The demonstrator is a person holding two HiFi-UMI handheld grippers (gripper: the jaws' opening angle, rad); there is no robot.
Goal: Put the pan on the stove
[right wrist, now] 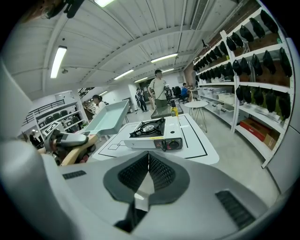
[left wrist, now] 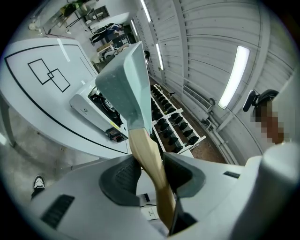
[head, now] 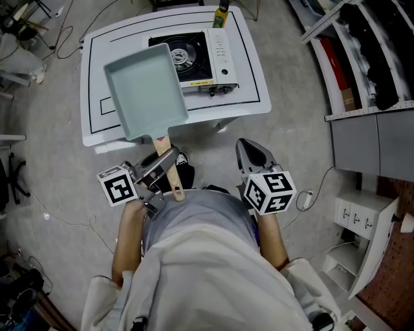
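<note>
Right gripper view (unlike head view) shows bystanders (right wrist: pixel 159 89) beyond stove (right wrist: pixel 151 133).

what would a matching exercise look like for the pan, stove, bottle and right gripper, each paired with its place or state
Things:
1. pan
2. stove
3. bottle
4. right gripper

Places or states:
a. jaws together, nothing between them
b. at the far edge of the table, behind the stove
c. in the air, its wooden handle clamped in the left gripper
d. standing on the table, nothing on its burner

Pairs: 1-c, 2-d, 3-b, 4-a
</note>
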